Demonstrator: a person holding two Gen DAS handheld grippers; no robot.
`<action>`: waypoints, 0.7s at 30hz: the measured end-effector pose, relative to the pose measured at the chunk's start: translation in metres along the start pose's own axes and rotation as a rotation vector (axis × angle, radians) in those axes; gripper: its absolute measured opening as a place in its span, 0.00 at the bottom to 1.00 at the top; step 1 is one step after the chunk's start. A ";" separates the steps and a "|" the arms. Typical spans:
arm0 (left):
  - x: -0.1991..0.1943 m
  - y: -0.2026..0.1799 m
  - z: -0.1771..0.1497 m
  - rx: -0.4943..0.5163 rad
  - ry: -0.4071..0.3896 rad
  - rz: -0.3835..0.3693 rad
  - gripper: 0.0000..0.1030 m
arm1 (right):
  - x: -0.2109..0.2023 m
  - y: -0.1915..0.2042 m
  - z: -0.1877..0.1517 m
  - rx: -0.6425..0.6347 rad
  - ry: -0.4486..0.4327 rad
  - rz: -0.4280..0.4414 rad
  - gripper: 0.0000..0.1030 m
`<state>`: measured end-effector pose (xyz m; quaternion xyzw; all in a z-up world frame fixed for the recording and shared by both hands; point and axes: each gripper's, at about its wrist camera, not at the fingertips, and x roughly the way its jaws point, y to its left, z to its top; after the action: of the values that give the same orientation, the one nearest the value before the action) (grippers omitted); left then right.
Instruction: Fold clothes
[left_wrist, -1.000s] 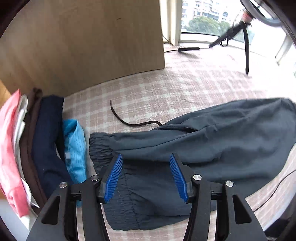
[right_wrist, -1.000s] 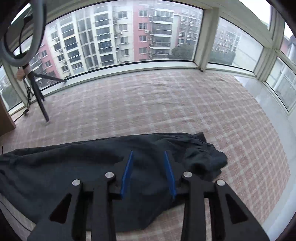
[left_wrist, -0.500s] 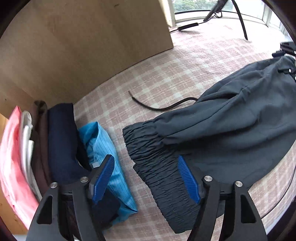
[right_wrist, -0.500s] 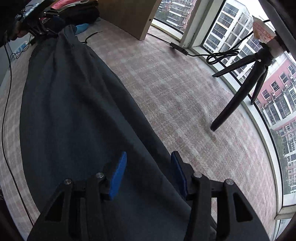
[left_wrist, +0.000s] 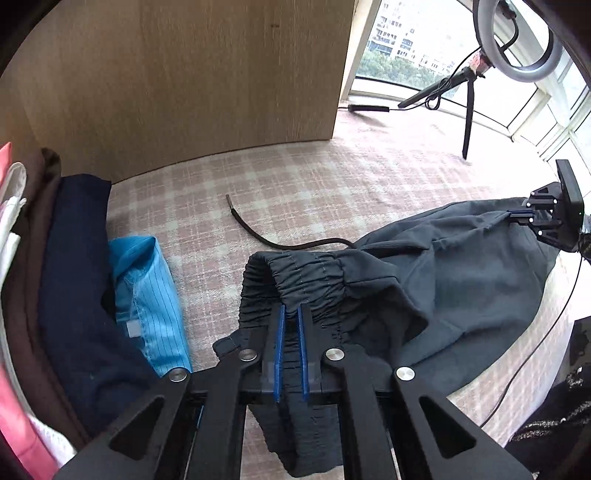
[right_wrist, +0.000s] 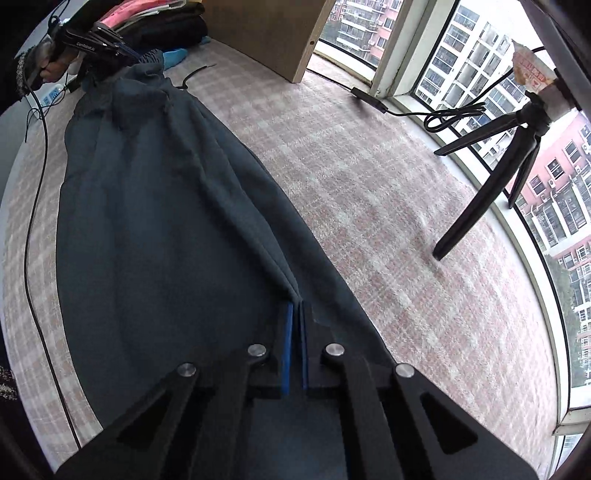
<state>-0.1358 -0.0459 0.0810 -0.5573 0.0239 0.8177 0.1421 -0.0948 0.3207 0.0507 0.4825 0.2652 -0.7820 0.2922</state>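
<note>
Checked pink tabletop (left_wrist: 332, 184) by bay windows, wooden panel (left_wrist: 184, 74) behind, folded stack (left_wrist: 66, 277) at left. Dark trousers (right_wrist: 166, 240) lie stretched lengthwise across it. Left gripper (left_wrist: 290, 314) is clamped on the elastic waistband; right gripper (right_wrist: 295, 310) is pinched shut on fabric at the far end.

Pink plaid bed cover (left_wrist: 332, 184) carries dark trousers (left_wrist: 461, 280) at 4 o'clock, loose black cable (left_wrist: 266, 240) at centre, stacked folded clothes (left_wrist: 74, 277) at 9, tripod (right_wrist: 491, 184) at 1.
</note>
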 end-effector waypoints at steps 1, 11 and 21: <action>-0.007 -0.003 -0.003 0.004 -0.015 0.006 0.04 | -0.005 -0.001 0.000 0.007 -0.014 -0.004 0.03; 0.019 0.014 -0.011 -0.028 0.023 0.100 0.48 | -0.010 0.013 -0.007 -0.011 -0.008 -0.038 0.03; 0.010 -0.009 -0.012 0.022 -0.037 0.067 0.11 | -0.009 0.004 -0.005 0.044 -0.015 -0.084 0.03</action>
<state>-0.1258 -0.0373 0.0687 -0.5393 0.0488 0.8320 0.1210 -0.0856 0.3235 0.0562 0.4712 0.2656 -0.8029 0.2506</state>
